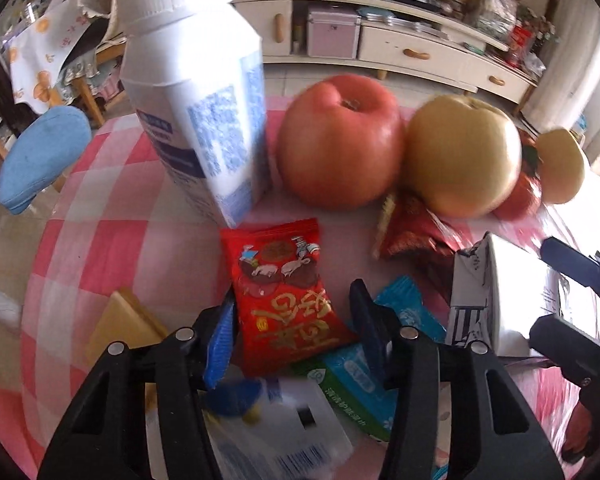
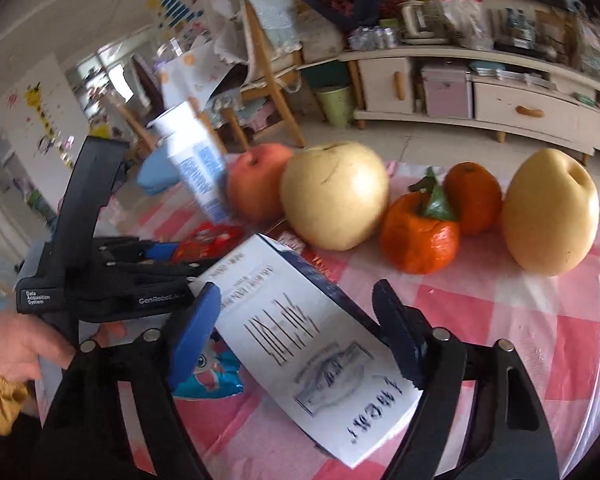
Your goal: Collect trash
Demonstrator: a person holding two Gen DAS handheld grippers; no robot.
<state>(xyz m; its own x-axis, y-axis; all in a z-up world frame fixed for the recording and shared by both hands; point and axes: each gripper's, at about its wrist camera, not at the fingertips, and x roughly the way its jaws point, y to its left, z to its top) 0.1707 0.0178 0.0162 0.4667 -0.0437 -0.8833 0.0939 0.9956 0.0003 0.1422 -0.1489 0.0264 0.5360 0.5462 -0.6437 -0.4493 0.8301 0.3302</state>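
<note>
The left gripper (image 1: 294, 316) has its jaws on both sides of a red snack wrapper (image 1: 286, 300) lying on the pink checked worktop (image 1: 100, 216); whether the pads press it I cannot tell. The right gripper (image 2: 296, 332) clenches a white paper carton (image 2: 312, 344).
</note>
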